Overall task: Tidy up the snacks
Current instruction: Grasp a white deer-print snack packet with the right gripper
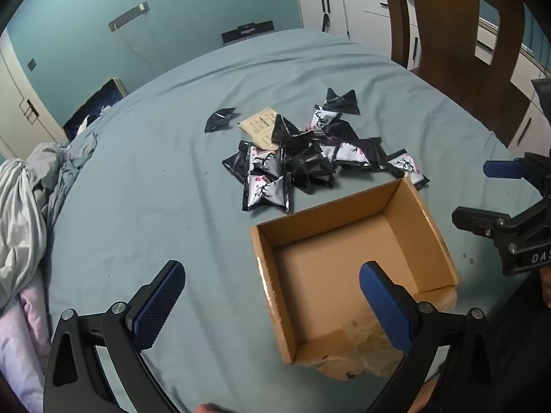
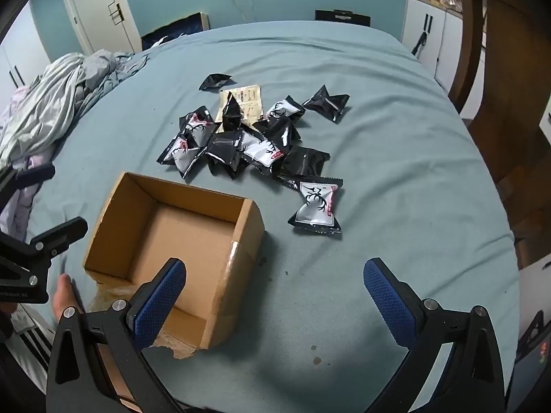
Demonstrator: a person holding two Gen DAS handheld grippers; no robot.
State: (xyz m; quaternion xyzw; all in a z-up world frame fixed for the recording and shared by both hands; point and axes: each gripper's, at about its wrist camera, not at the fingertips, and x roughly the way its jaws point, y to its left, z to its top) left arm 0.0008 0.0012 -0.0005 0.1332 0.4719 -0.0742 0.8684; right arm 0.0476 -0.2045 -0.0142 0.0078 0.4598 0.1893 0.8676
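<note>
Several black and white snack packets (image 1: pixel 303 158) lie in a loose pile on the blue-grey bedsheet, seen also in the right wrist view (image 2: pixel 248 141). One packet (image 2: pixel 316 206) lies apart, nearest the right gripper. A beige sachet (image 1: pixel 260 130) lies under the pile. An open, empty cardboard box (image 1: pixel 347 265) sits in front of the pile; it shows in the right wrist view too (image 2: pixel 179 241). My left gripper (image 1: pixel 272 306) is open and empty, over the box's near left corner. My right gripper (image 2: pixel 275 306) is open and empty, over the box's near right corner.
Crumpled bedding (image 1: pixel 24 213) lies at the bed's left edge. A single black packet (image 1: pixel 218 119) lies apart behind the pile. A wooden frame (image 1: pixel 458 34) and white cabinets (image 1: pixel 330 10) stand beyond the bed on the right. Torn paper (image 1: pixel 358 354) sticks out under the box.
</note>
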